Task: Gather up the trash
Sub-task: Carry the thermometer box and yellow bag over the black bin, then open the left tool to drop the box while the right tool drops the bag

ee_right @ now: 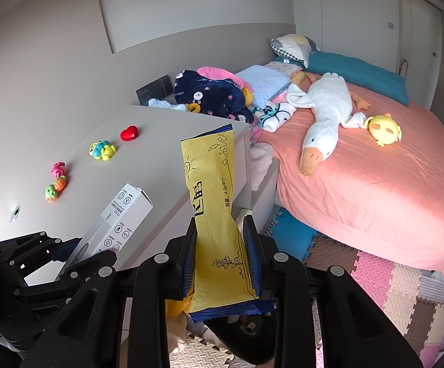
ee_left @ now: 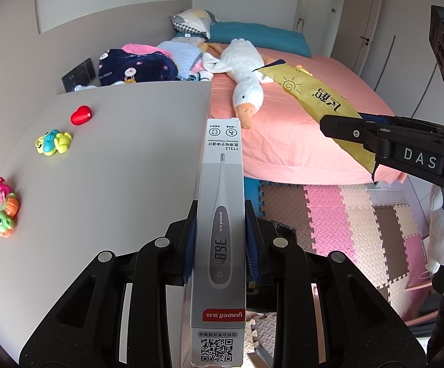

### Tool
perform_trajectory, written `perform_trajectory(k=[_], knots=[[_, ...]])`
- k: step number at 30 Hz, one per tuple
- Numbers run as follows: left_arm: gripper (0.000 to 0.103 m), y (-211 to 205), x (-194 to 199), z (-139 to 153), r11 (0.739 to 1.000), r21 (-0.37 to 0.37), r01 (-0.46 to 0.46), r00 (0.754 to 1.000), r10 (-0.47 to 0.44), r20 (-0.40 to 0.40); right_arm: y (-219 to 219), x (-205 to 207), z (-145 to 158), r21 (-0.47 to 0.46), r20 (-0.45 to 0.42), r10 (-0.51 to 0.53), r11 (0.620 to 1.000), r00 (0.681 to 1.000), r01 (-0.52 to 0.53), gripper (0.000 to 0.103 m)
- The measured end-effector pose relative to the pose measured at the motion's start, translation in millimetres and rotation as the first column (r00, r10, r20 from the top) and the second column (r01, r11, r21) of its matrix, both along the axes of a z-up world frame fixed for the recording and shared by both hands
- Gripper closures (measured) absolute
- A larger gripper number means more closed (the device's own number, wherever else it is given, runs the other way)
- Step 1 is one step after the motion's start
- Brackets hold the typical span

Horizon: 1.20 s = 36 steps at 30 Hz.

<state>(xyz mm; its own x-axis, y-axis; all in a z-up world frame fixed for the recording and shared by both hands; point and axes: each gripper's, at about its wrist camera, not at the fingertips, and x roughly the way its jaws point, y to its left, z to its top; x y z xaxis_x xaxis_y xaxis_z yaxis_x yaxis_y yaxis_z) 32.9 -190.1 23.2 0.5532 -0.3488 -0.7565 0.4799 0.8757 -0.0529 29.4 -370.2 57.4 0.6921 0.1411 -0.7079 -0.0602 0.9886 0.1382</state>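
Where left view lacks: yellow chick.

Surface: we see a broad bare stretch through its middle and right side. Obstacles sit only along its left edge: red heart toy far, yellow-blue toy nearer, pink-orange-green toy chain nearest, each apart from the next. Far edge is blocked by a clothes pile. To the right, the bed: near half bare, plush goose lying across the far half. Foam mat floor between surface and bed looks unobstructed.
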Motion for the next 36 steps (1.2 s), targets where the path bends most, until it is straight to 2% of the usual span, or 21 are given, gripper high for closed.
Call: perform_trajectory(k=[8, 22, 23, 24, 25, 26, 29, 36], knots=[[0.076, -30, -9, -3, 0.998, 0.000, 0.058, 0.998, -0.058, -0.012, -33, -18, -1, 0.002, -0.001, -0.066, 0.998, 0.998, 0.066, 0.073], [0.076, -68, -21, -27, 0.990, 0.013, 0.143, 0.987, -0.141, -0.081, -78, -35, -20, 0.026, -0.042, -0.166, 0.986, 0.985, 0.168, 0.072], [0.070, -70, -22, -29, 0.987, 0.010, 0.159, 0.983, -0.157, -0.095, -80, -35, -22, 0.031, -0.053, -0.178, 0.983, 0.983, 0.180, 0.060], [0.040, -73, -23, -31, 0.986, 0.016, 0.166, 0.981, -0.163, -0.104, -84, -34, -23, 0.035, -0.061, -0.202, 0.978, 0.978, 0.204, 0.030], [0.019, -75, -24, -33, 0.986, 0.030, 0.162, 0.982, -0.158, -0.102, -88, -35, -23, 0.029, -0.053, -0.236, 0.971, 0.970, 0.237, 0.018], [0.007, -75, -27, -32, 0.988, 0.048, 0.149, 0.987, -0.145, -0.076, -91, -36, -22, 0.017, -0.039, -0.266, 0.964, 0.963, 0.267, 0.011], [0.007, -75, -33, -29, 0.989, 0.082, 0.123, 0.992, -0.123, -0.009, -100, -37, -24, 0.017, -0.039, -0.306, 0.952, 0.951, 0.307, 0.011], [0.007, -61, -26, -31, 0.994, 0.078, 0.080, 0.997, -0.078, -0.028, -109, -38, -26, 0.039, -0.037, -0.320, 0.946, 0.947, 0.321, 0.011]])
